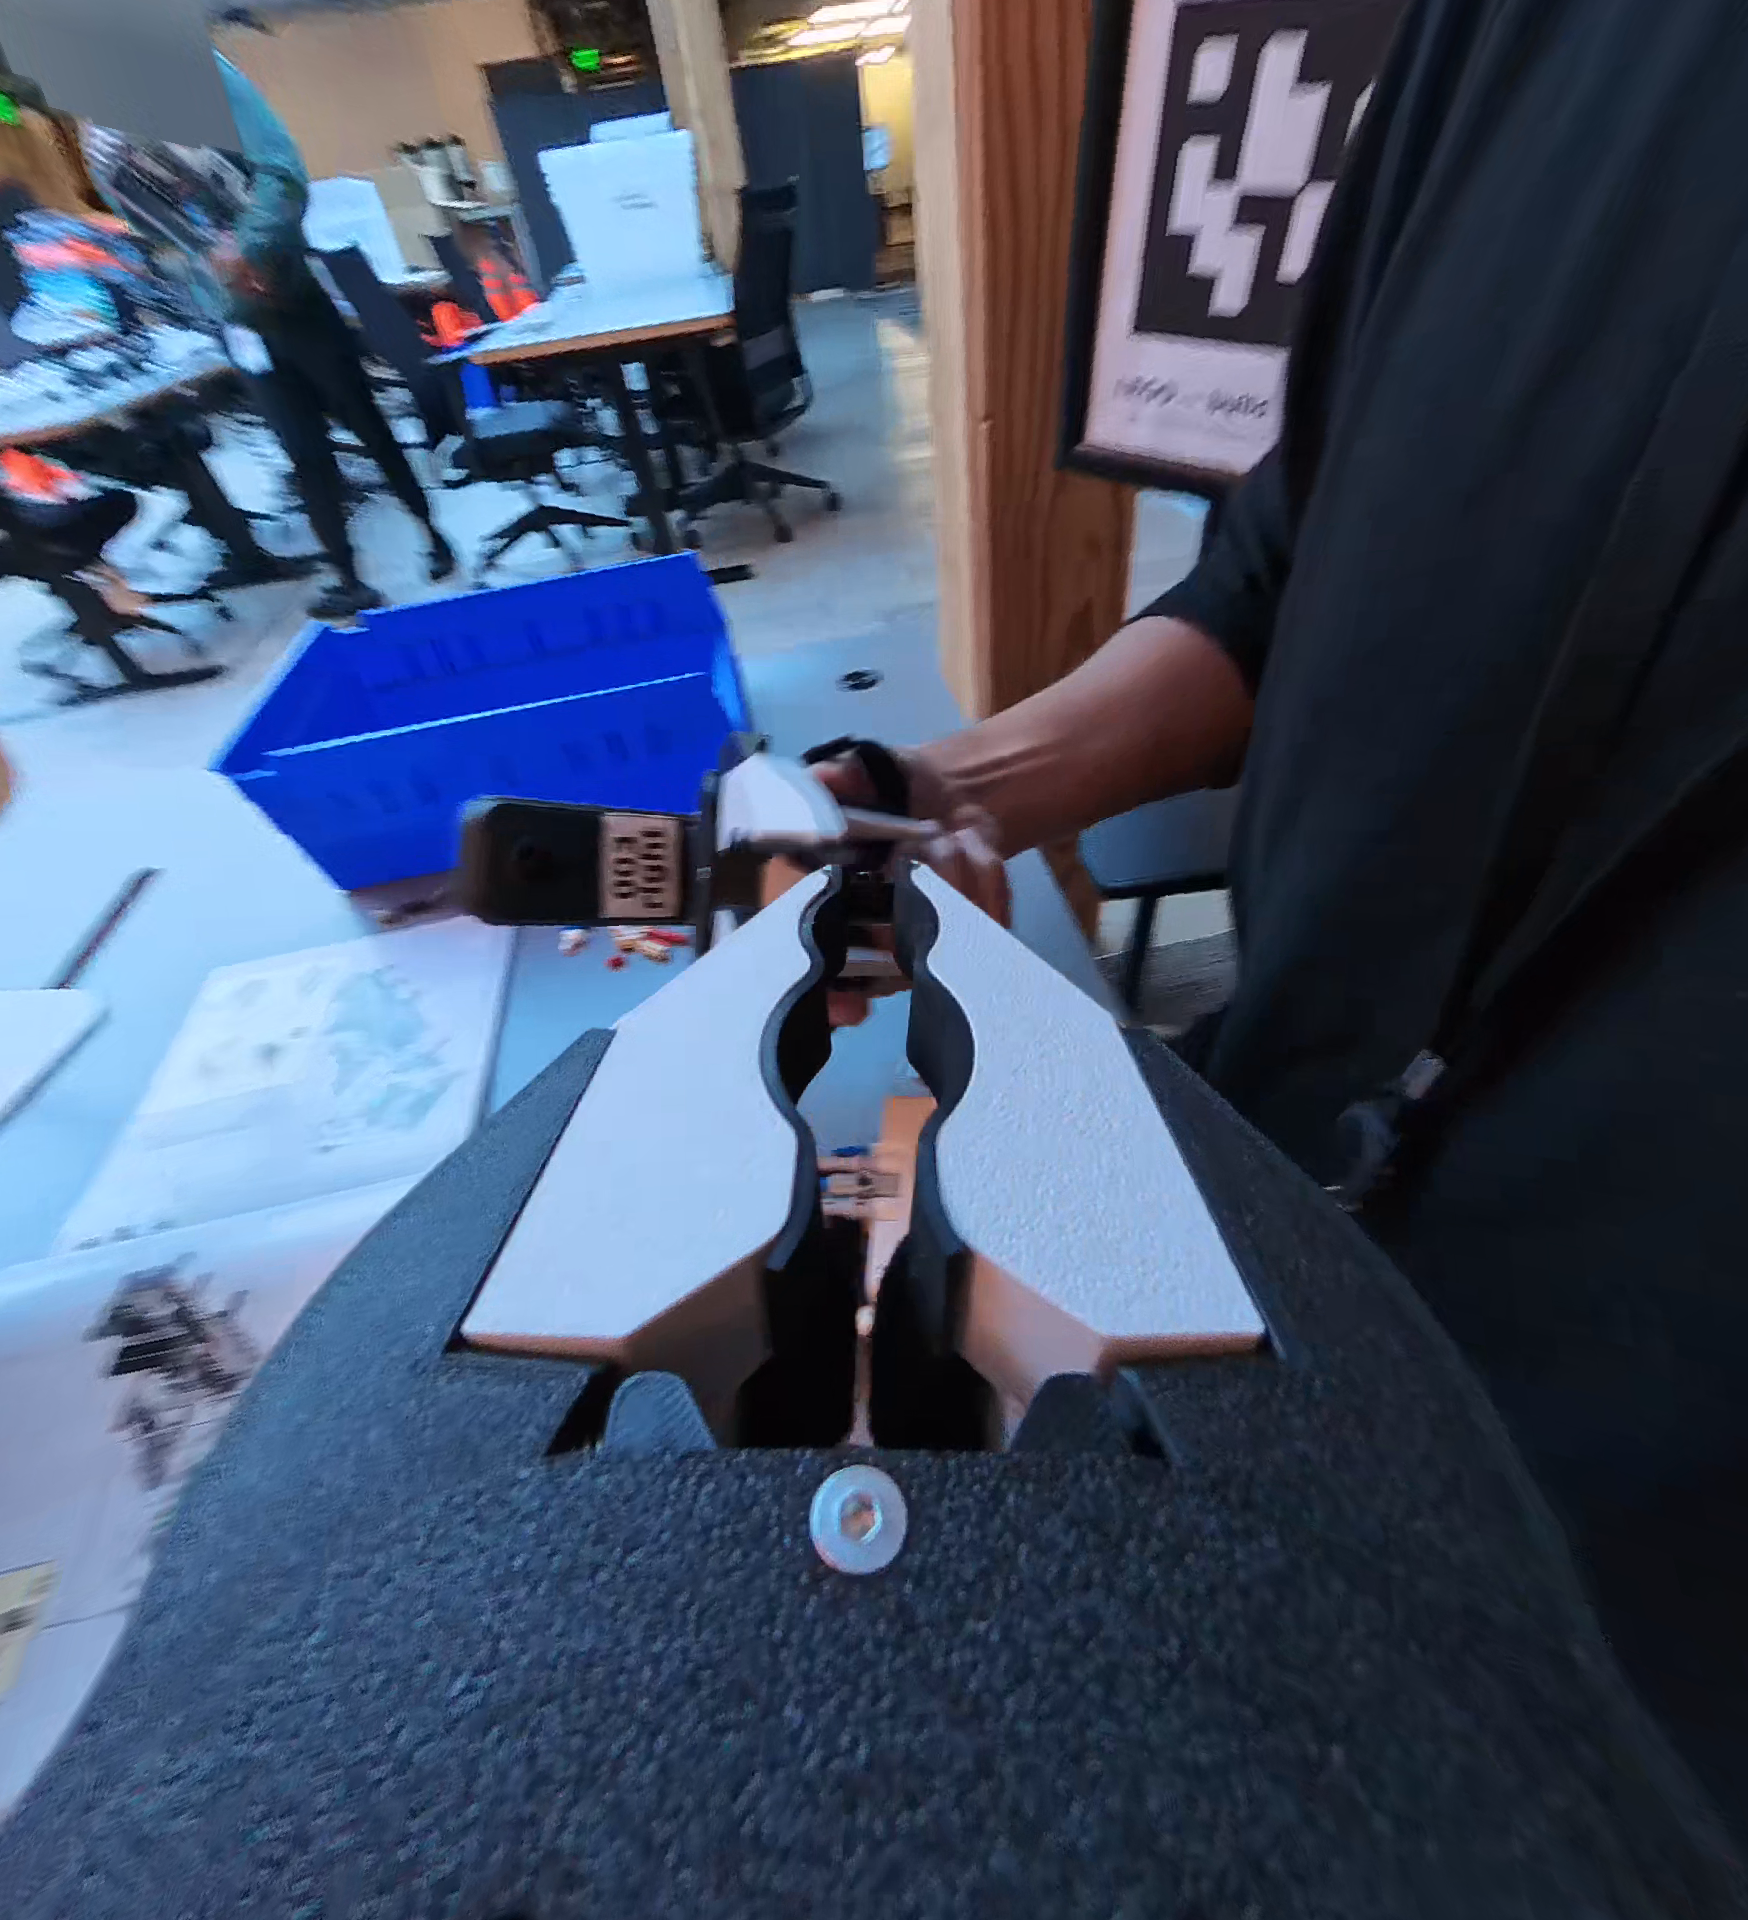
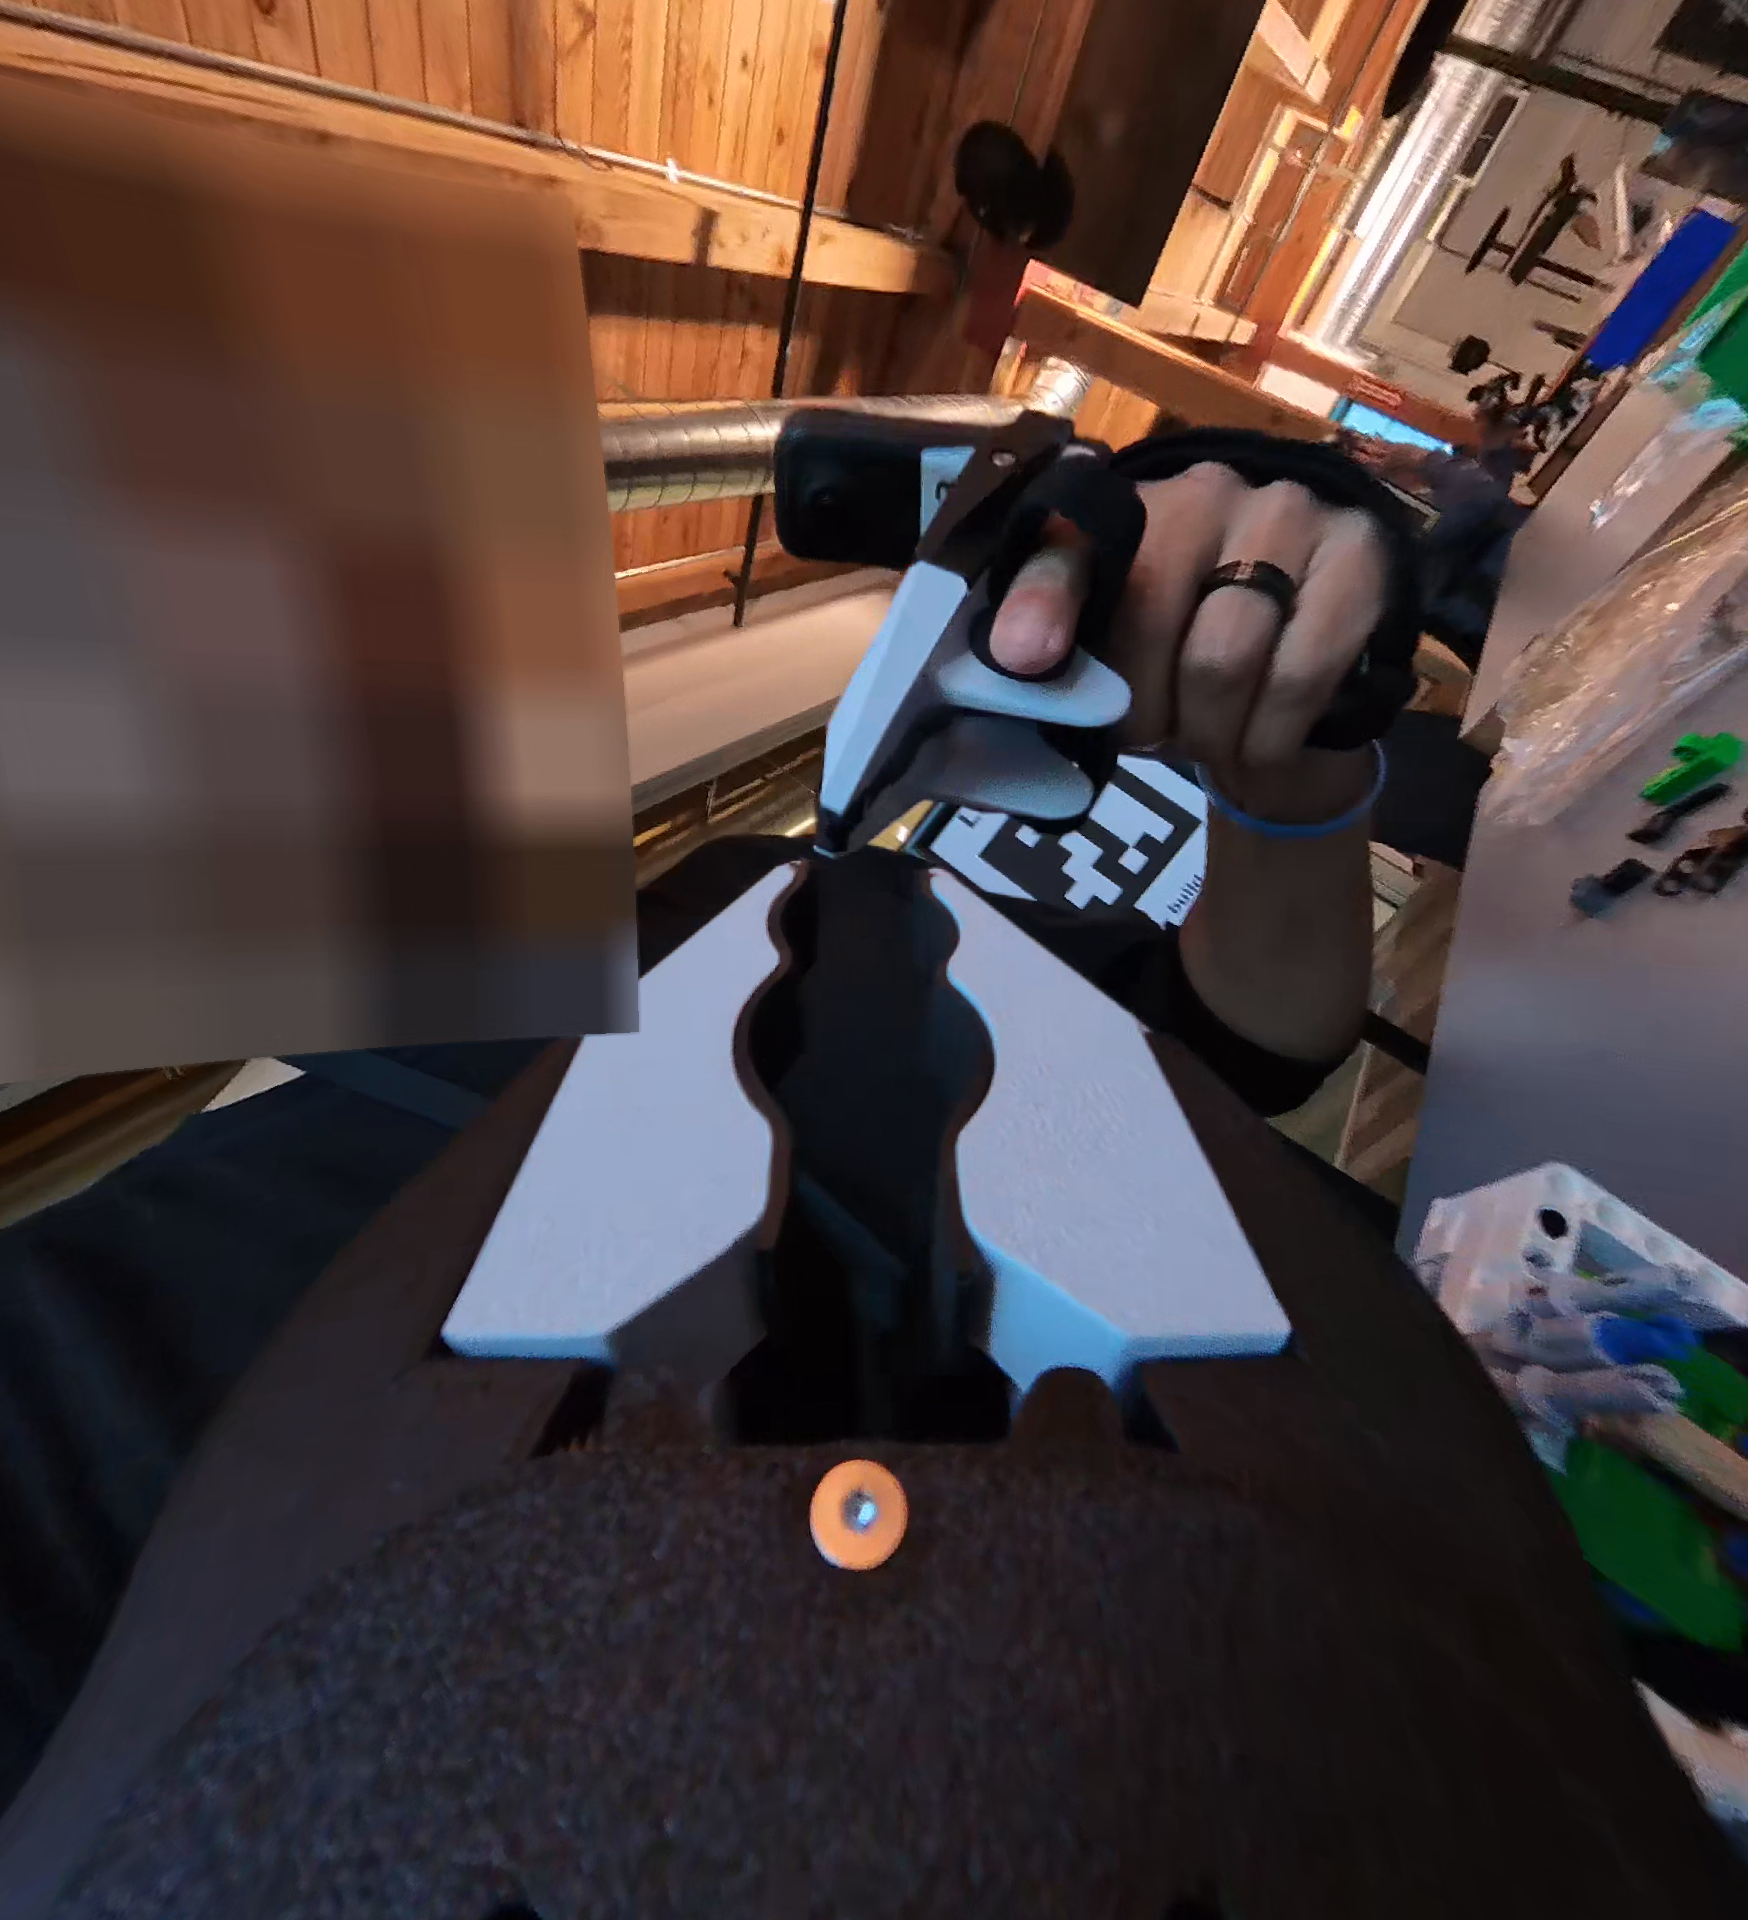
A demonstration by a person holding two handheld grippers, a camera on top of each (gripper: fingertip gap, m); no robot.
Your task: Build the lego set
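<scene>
In the left wrist view my left gripper (image 1: 868, 896) is raised above the table, its tips close together on a small dark Lego piece (image 1: 866, 914). The right gripper (image 1: 641, 868), held in a hand, hangs just beyond those tips. In the right wrist view my right gripper (image 2: 862, 885) has its jaws apart with nothing visible between them. The left gripper (image 2: 828, 844) points down at it, its tips drawn to a point right at my right gripper's left fingertip (image 2: 782, 894). Both views are blurred.
A blue bin (image 1: 496, 727) stands at the table's far side, with loose small bricks (image 1: 631, 940) before it. An open instruction booklet (image 1: 309, 1060) lies at left. A person in black (image 1: 1576, 935) stands close at right. Bags of parts (image 2: 1628, 1403) lie at lower right. My two grippers' fingertips are within a few centimetres of each other.
</scene>
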